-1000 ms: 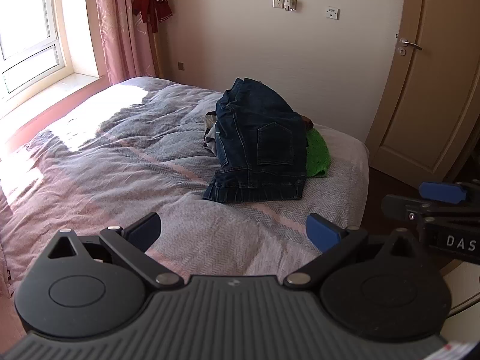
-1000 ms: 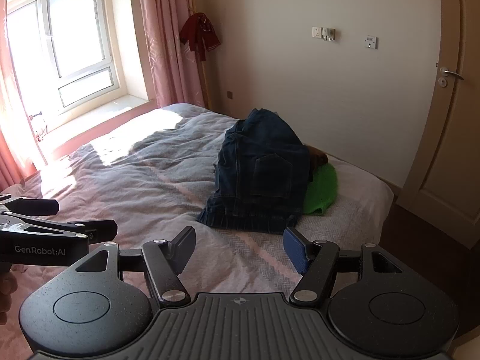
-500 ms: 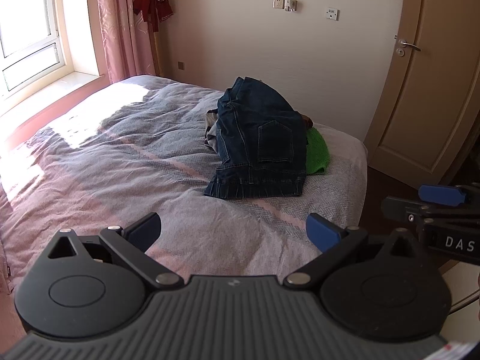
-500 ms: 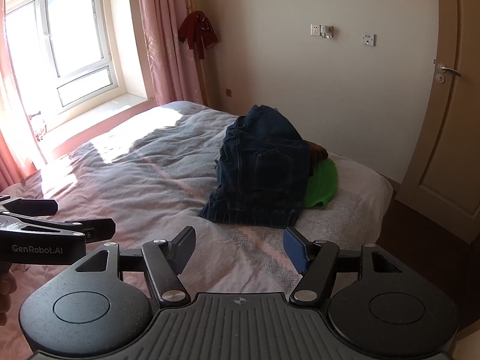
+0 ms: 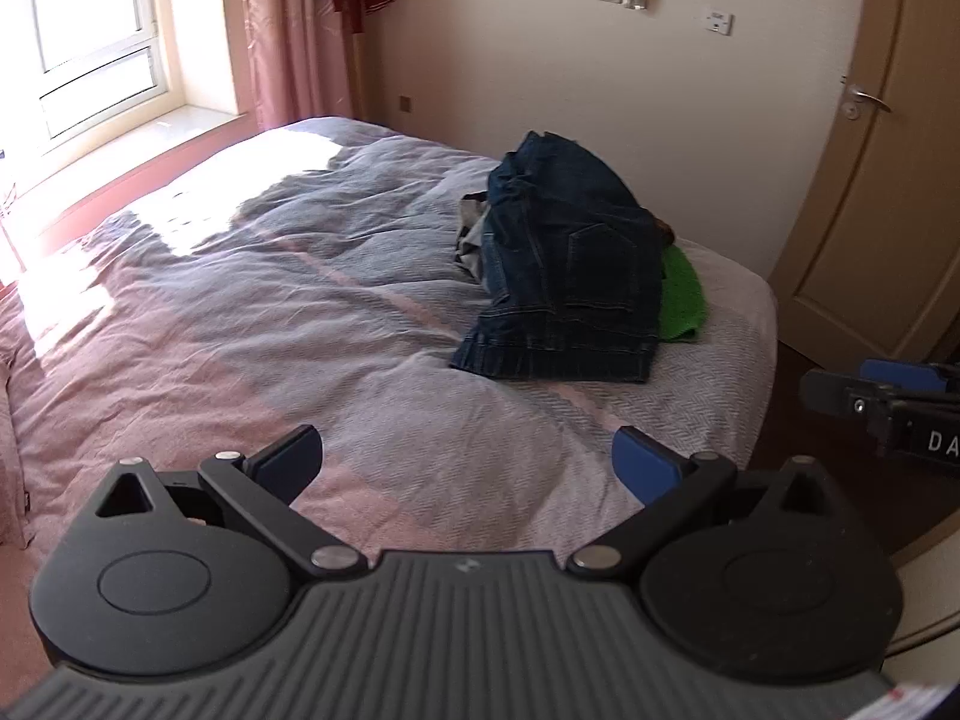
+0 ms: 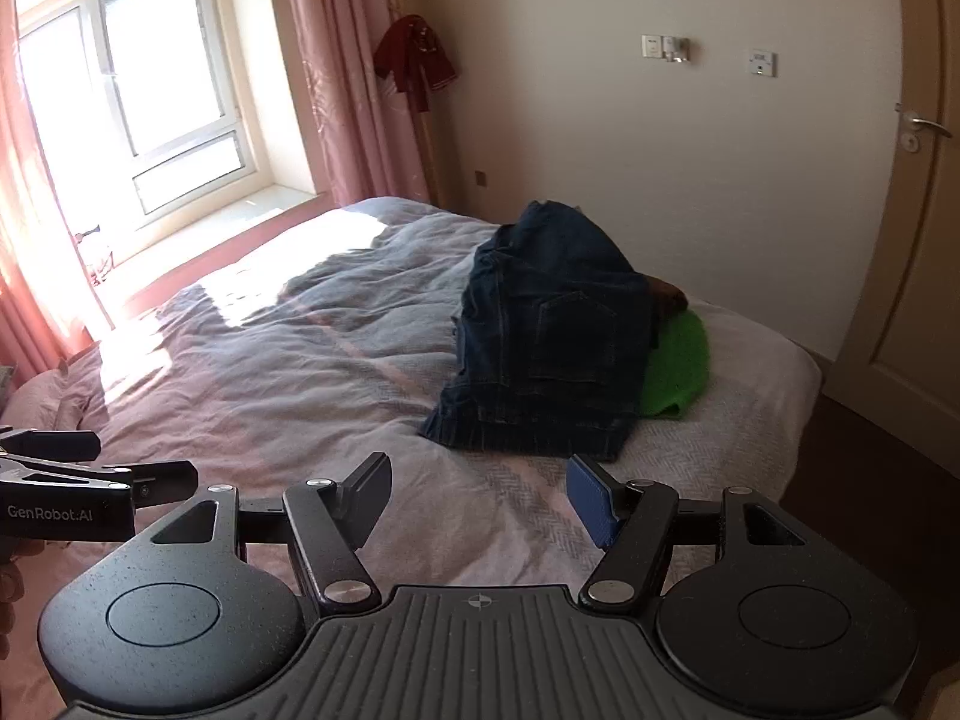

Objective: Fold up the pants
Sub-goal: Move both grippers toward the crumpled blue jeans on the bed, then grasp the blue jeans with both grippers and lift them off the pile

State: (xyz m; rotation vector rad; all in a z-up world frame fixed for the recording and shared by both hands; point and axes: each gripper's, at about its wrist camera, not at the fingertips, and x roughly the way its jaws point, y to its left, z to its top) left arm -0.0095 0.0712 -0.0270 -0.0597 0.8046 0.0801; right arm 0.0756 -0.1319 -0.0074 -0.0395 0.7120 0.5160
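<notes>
1. Currently, the left gripper (image 5: 468, 459) is held above the near part of the bed (image 5: 252, 324), its blue-padded fingers spread wide with nothing between them.
2. The right gripper (image 6: 480, 495) is likewise held spread apart and empty over the near edge of the bed, well apart from the clothing.
3. The pants (image 5: 570, 264), dark blue denim, are seen heaped on the far right part of the bed, with a back pocket facing up and the waistband towards the near side.
4. How the legs of the pants are arranged cannot be made out, since the far end of the heap is bunched and hidden behind itself.
5. A green garment (image 5: 681, 297) is partly covered by the right side of the pants; only its right edge is shown.
6. A grey piece of cloth (image 5: 471, 234) is glimpsed at the left side of the pants, mostly buried, and it cannot be identified.
7. A brown item (image 6: 666, 297) is just visible at the far right of the heap, too little exposed to be named.
8. At the right border of the left wrist view the other gripper is cut off, with only part of its lettering readable.
9. Fingers of a hand (image 6: 9, 588) are barely seen at the left edge of the right wrist view.
10. A closed door (image 6: 918, 240) is cut off at the right, and a dark red garment (image 6: 417, 60) is hung beside the pink curtain (image 6: 336, 72).
</notes>
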